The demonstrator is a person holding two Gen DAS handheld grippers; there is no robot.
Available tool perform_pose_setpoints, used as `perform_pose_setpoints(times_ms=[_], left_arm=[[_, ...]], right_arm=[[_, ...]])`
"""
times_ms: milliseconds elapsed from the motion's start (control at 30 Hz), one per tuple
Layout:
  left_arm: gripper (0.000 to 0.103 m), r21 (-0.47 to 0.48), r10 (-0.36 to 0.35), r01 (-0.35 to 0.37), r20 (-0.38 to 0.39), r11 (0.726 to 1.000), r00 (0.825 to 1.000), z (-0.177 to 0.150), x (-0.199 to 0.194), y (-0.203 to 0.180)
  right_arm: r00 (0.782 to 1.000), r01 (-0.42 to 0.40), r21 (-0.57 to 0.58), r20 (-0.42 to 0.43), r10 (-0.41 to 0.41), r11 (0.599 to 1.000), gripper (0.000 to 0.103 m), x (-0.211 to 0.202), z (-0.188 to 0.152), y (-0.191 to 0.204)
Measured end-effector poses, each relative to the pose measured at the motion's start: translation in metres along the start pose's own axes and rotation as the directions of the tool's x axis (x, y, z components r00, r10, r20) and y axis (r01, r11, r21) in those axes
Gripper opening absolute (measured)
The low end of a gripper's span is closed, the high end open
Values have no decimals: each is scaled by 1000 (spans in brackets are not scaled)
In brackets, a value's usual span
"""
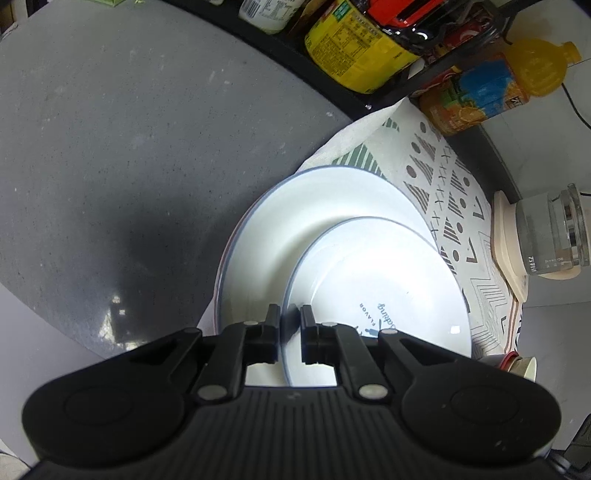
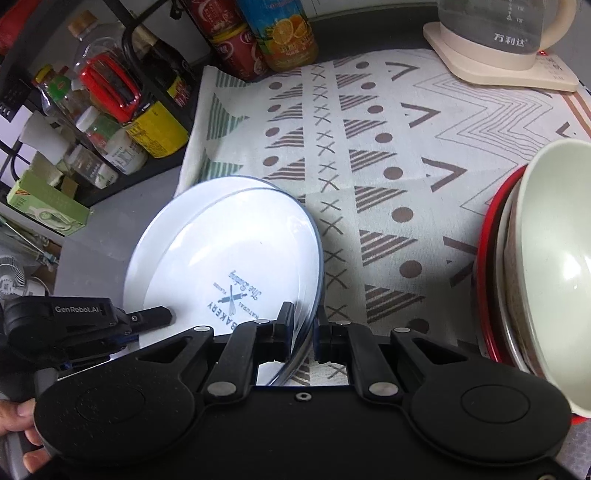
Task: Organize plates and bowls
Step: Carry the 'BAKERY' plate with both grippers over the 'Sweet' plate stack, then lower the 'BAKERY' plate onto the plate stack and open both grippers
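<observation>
Left gripper (image 1: 289,319): jaws narrowed onto the near rim of the printed plate (image 1: 376,295), one finger on each face of the rim. Right gripper (image 2: 304,321): jaws likewise drawn in on the opposite edge of the same printed plate (image 2: 229,266), whose blue "BAKERY" motif faces up; in the right wrist view the left gripper (image 2: 162,317) shows at the plate's far side. The printed plate sits tilted over a larger blue-rimmed plate (image 1: 314,206), overlapping it; whether the two touch at the overlap probably cannot be settled from either view.

Hidden or unclear: the near edge of both plates is covered by the gripper bodies, and the large plate shows in the right wrist view only as a thin arc. A cream bowl (image 2: 554,266) nested in a red-rimmed dish (image 2: 484,266) is cut off at the right margin.

Setting: the plates lie at the edge of a patterned cloth (image 2: 369,147) spread over a grey countertop (image 1: 129,129). A black rack (image 1: 332,92) of jars and bottles, an orange juice bottle (image 1: 491,88) and a glass kettle (image 2: 495,22) on a cream base stand along the back.
</observation>
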State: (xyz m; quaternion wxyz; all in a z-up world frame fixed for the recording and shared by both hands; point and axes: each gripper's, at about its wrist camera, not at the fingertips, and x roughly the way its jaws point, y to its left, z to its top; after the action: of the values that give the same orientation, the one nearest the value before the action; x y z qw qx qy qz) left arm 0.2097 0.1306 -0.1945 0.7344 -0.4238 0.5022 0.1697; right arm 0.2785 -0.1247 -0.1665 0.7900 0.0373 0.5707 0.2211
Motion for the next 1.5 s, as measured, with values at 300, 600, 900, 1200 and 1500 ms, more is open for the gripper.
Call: perform_pose_setpoints(times_ms=[300, 600, 900, 1200, 1500], left_arm=[[9, 5, 34, -34, -6, 999, 999, -3, 5, -2], [22, 54, 100, -101, 21, 993, 995, 1, -12, -9], [51, 121, 120, -135, 123, 983, 985, 0, -33, -21], [59, 64, 183, -191, 119, 979, 976, 1, -25, -2], [59, 60, 189, -197, 123, 978, 974, -6, -15, -4]], right_arm=[[1000, 10, 5, -16, -10, 1000, 12, 11, -2, -3], [1000, 13, -11, -14, -13, 1000, 14, 15, -1, -1], [999, 6, -23, -35, -7, 1000, 20, 23, 0, 0], [999, -14, -44, -46, 12, 999, 25, 28, 0, -4], [999, -25, -42, -49, 23, 999, 35, 30, 1, -10]])
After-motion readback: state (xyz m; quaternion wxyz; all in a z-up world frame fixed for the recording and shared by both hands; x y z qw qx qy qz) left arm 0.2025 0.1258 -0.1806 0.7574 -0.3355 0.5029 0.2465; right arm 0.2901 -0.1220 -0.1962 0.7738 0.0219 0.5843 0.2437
